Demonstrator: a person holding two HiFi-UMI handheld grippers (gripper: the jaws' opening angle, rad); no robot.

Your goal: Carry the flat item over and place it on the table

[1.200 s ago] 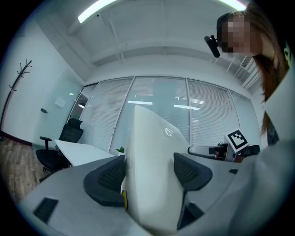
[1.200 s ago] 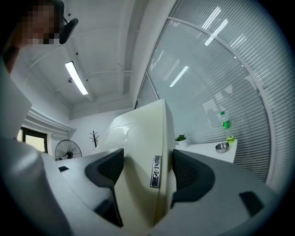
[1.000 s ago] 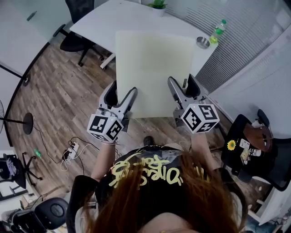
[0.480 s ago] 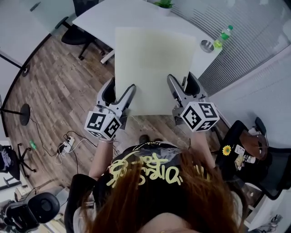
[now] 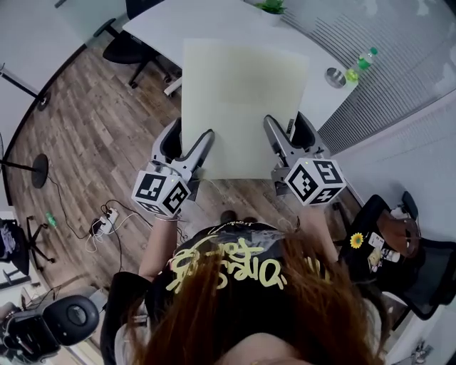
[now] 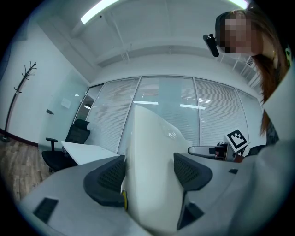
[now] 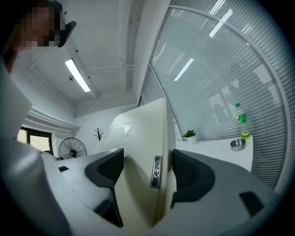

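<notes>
A large pale cream flat panel (image 5: 239, 103) is held level in front of the person, above the floor and the near edge of the white table (image 5: 206, 21). My left gripper (image 5: 187, 142) is shut on the panel's near left corner, my right gripper (image 5: 291, 135) on its near right corner. In the left gripper view the flat panel (image 6: 152, 161) fills the gap between both pads. In the right gripper view the flat panel (image 7: 143, 152) stands edge-on between the pads, with a small metal control strip (image 7: 156, 171) on its edge. The white table (image 7: 216, 154) lies beyond.
On the table's right end stand a green bottle (image 5: 360, 65), a metal bowl (image 5: 335, 77) and a potted plant (image 5: 271, 7). Black office chairs (image 5: 125, 50) stand left of the table, another chair (image 5: 399, 249) at the right. Cables and a power strip (image 5: 107, 224) lie on the wooden floor.
The person has stepped closer to the table; the panel now reaches further over its near edge. Both grippers keep their hold on the panel.
</notes>
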